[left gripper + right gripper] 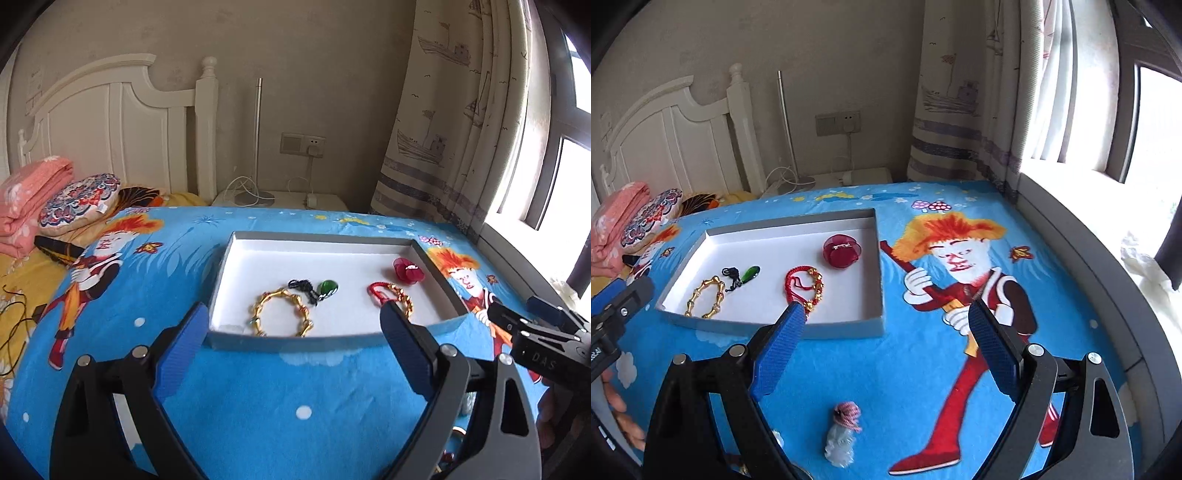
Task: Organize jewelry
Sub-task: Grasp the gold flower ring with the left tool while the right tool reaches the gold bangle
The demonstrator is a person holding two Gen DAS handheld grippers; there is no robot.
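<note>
Here, jewelry sits in a shallow white box (439, 269) on the blue cartoon bedspread (923, 369).

Gold bracelet (282, 312), green pendant (327, 288), red-corded bracelet (805, 286) and red ring case (842, 249) lie inside, just beyond both wide-open, empty grippers: left gripper (291, 325), right gripper (886, 328). A pale pendant (842, 439) lies on the spread below the right gripper.

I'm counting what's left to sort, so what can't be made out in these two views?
- Near end of the red cord bracelet: left wrist view, behind a gripper finger.
- Items at the bottom edge: left wrist view, screened by the gripper frame.
- White shape beside the pale pendant: right wrist view, mostly behind the gripper arm.
</note>
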